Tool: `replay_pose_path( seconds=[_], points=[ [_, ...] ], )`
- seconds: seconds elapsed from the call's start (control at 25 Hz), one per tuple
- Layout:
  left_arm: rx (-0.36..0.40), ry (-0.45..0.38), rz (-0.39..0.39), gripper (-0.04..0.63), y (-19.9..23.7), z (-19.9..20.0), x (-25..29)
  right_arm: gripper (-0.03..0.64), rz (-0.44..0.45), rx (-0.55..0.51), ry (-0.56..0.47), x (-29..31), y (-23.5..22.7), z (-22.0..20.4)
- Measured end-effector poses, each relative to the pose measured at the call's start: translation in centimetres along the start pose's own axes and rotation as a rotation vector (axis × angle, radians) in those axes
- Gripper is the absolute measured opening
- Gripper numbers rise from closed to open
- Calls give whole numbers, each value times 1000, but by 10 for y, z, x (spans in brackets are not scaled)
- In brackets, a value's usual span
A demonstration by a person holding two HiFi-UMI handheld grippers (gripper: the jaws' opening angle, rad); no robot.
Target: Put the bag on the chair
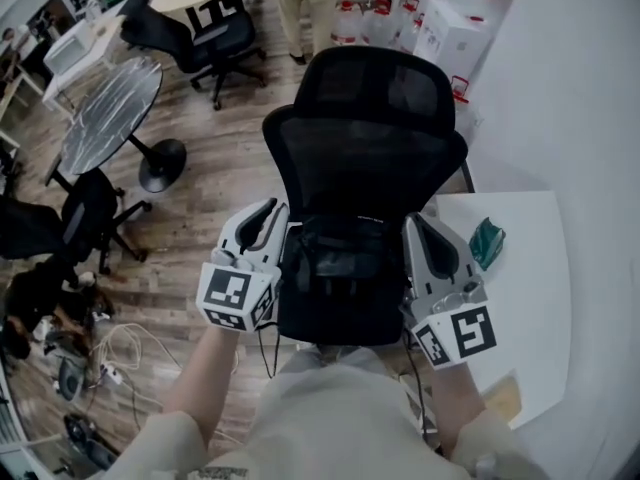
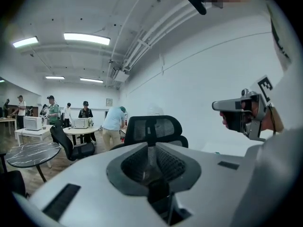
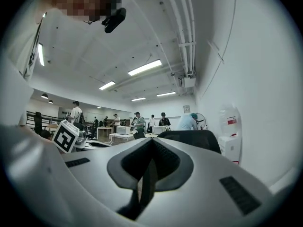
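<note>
A black mesh office chair [image 1: 365, 128] stands right in front of me, its back facing me; it also shows in the left gripper view as the chair [image 2: 152, 129]. A black bag [image 1: 335, 273] hangs low between my two grippers, over the chair's seat; whether it rests on the seat I cannot tell. My left gripper [image 1: 272, 210] is at the bag's left side, with a dark strap [image 2: 158, 193] pinched in its nearly closed jaws. My right gripper [image 1: 416, 222] is at the bag's right side, shut on a thin dark strap [image 3: 147, 183].
A white table [image 1: 530, 298] with a teal object [image 1: 487, 243] stands at the right against a white wall. A round dark table [image 1: 110, 118] and other black chairs [image 1: 210, 38] stand on the wood floor to the left. Cables [image 1: 110, 353] lie lower left. People stand far back.
</note>
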State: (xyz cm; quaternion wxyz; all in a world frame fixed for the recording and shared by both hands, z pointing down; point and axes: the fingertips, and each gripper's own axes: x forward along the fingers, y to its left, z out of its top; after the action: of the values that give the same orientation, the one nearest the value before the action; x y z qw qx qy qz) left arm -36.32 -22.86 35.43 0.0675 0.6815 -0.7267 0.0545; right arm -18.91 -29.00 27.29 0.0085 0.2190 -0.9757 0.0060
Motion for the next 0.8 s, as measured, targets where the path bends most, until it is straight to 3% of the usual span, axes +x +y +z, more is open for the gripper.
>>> replay_pose_path(
  seconds=[0.32, 0.8],
  points=[
    [20, -70, -23, 54, -9, 28, -47, 21, 12, 48, -18, -28, 21, 12],
    [26, -20, -40, 39, -35, 21, -86, 21, 43, 53, 50, -63, 38, -1]
  ],
)
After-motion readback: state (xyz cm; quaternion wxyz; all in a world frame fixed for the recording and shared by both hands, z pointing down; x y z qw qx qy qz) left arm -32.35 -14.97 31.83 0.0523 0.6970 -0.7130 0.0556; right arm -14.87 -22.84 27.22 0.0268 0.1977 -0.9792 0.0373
